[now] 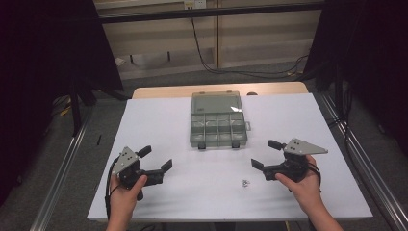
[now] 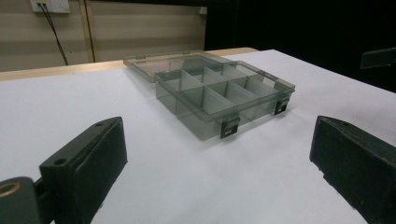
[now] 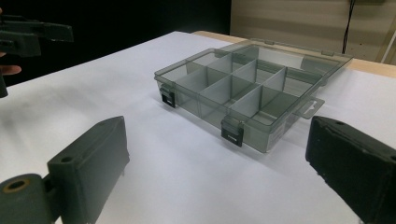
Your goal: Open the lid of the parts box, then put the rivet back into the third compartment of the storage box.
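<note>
Across the frame's middle, a white table (image 1: 168,125) bears an open organizer box (image 1: 218,126); both grippers (image 1: 157,159) (image 1: 267,154) spread; tiny screws (image 1: 245,182) blurred.

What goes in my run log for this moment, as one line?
left gripper: open, empty | right gripper: open, empty | clear grey plastic compartment box: lid open, untouched | small metal screws: on white table

Open organizer box (image 2: 219,91) between spread fingers (image 2: 88,163)
</note>
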Tool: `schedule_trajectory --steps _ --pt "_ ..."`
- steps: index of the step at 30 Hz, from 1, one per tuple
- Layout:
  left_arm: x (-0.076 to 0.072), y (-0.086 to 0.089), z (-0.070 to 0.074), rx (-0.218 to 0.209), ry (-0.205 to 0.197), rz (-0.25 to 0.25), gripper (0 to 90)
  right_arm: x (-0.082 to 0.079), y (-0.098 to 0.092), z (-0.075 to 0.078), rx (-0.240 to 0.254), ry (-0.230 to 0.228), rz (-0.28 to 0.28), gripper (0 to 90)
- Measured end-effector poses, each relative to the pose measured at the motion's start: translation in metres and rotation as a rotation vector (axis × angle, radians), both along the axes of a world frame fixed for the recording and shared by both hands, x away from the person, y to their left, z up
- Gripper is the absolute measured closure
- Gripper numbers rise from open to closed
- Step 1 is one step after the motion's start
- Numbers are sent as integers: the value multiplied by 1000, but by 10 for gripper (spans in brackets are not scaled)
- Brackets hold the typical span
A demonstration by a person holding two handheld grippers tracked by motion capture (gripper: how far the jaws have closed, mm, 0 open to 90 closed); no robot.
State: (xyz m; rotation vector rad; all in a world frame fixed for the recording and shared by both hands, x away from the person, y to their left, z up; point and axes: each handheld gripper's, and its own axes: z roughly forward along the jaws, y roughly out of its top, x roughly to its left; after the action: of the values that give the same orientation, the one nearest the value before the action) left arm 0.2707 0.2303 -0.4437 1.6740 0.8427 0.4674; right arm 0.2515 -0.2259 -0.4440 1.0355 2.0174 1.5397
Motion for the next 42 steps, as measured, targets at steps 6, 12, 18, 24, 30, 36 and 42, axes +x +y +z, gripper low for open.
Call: schedule_trajectory --steps 6,12,18,24,30,36,42 --pt "-7 8 -5 -21 -7 -10 39 -2 4 -4 -2 -1 13 52" --pt "-10 9 -5 -4 -27 -17 39 -6 9 -12 -27 14 43 52" --pt "-11 5 -6 -21 -33 -46 39 -7 9 -18 -33 30 79 52" --pt "-10 5 -10 -14 -20 -50 39 -6 8 -21 -52 38 101 51" --pt "-11 7 -9 -3 -23 -43 39 -4 5 -23 -56 70 113 50" --pt "-9 9 -11 0 -18 -42 42 -5 10 -24 -99 68 130 51" --pt "-8 9 -11 13 -19 -50 43 -5 13 -26 -137 77 144 64"
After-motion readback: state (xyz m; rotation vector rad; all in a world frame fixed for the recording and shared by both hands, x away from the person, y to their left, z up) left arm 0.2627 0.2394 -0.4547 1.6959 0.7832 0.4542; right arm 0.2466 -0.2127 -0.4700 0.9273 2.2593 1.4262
